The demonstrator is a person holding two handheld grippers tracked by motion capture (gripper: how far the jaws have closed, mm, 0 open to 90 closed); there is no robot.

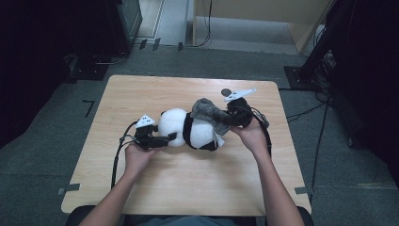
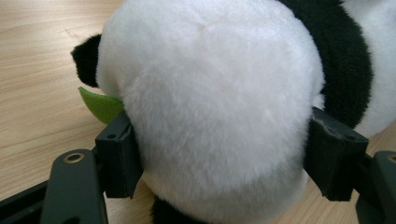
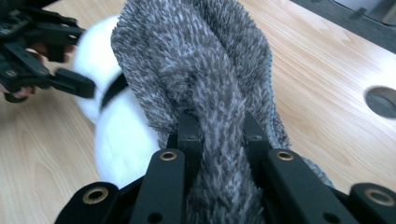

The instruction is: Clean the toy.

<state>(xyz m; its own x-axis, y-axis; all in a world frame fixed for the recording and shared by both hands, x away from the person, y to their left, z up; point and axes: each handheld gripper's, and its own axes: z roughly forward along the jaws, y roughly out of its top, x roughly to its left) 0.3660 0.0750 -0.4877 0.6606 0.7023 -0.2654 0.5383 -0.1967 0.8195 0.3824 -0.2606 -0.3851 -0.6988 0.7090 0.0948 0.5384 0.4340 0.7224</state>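
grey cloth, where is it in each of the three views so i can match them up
High view: the grey cloth lies over the panda toy, right of centre, pinched by the right gripper.
Left gripper view: not in it.
Right gripper view: the cloth rises up the middle, clamped between that gripper's jaws.
Shared landmark: the panda's white fur, gripped by the left gripper.
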